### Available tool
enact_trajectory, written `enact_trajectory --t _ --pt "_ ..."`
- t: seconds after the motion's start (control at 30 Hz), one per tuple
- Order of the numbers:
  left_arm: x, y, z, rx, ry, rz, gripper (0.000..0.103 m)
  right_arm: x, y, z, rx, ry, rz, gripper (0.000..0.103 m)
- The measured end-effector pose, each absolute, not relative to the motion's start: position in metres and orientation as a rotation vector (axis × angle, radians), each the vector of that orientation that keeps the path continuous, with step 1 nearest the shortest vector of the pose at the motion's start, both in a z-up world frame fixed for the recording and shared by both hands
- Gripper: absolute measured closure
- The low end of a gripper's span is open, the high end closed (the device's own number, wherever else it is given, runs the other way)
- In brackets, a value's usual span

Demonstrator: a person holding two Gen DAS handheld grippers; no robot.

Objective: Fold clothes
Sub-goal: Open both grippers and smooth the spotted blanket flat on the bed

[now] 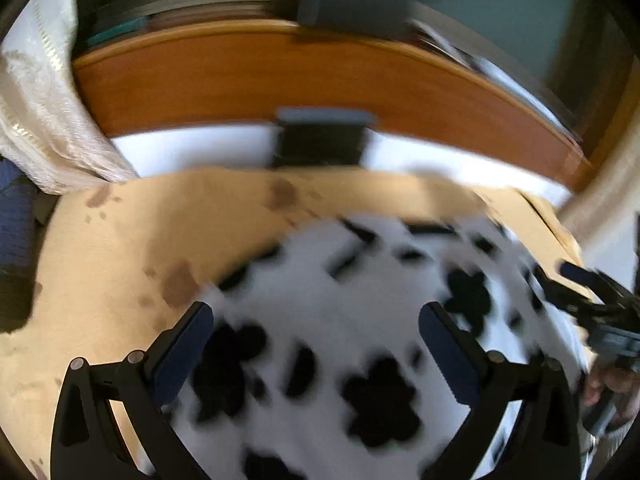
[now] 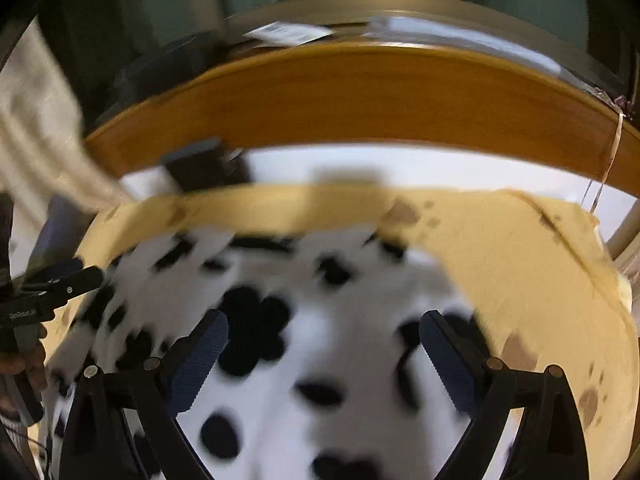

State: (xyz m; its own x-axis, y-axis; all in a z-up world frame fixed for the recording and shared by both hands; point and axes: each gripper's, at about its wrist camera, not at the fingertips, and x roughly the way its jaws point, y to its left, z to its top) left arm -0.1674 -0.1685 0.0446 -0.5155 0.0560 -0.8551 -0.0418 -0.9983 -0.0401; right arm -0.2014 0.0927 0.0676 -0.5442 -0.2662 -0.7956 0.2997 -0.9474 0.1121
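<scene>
Left wrist view: no container shows. A white garment with black flower-like blotches lies spread on a tan, brown-stained cloth that covers the work surface. The garment fills the lower middle of the picture and runs under and between the two fingers of the left gripper. The blue-padded fingers stand wide apart, released, with nothing pinched between them; whether the tips touch the fabric is lost in motion blur. Beyond the cloth runs a white strip, then a wooden board, with a dark blocky object in front of it. A pale textured fabric hangs at the left. At the right edge the right gripper reaches in over the garment's edge.

Right wrist view: again no container. The same spotted garment lies on the tan cloth and spreads below the right gripper, passing between its fingers. These too are spread wide, gripping nothing. The left gripper enters at the left edge, over the garment's left border; its jaw state is unclear here. The wooden board curves across the back.
</scene>
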Motion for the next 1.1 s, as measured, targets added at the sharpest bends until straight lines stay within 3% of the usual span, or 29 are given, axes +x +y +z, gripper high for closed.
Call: enact_trajectory --t 0.2,0.27,0.63,0.83,1.1 --pt "-0.125 -0.154 0.035 -1.533 0.113 2.687 0.000 -0.168 0.075 0.011 1.459 0.193 -2.460 0.004" --pt "-0.120 -0.165 0.024 -1.508 0.096 2.718 0.000 -0.164 0.077 0.002 1.366 0.313 -2.522 0.002" --pt "-0.124 -0.174 0.014 -1.413 0.078 2.701 0.000 -0.174 0.094 -0.001 1.304 0.268 -2.513 0.001" --pt "-0.076 -0.207 0.058 -1.373 -0.205 2.565 0.000 -0.131 0.108 0.038 1.307 0.178 -2.493 0.001" --pt "0.002 -0.234 0.068 -1.380 -0.284 2.549 0.000 -0.028 0.103 0.035 1.338 0.153 -2.394 0.001"
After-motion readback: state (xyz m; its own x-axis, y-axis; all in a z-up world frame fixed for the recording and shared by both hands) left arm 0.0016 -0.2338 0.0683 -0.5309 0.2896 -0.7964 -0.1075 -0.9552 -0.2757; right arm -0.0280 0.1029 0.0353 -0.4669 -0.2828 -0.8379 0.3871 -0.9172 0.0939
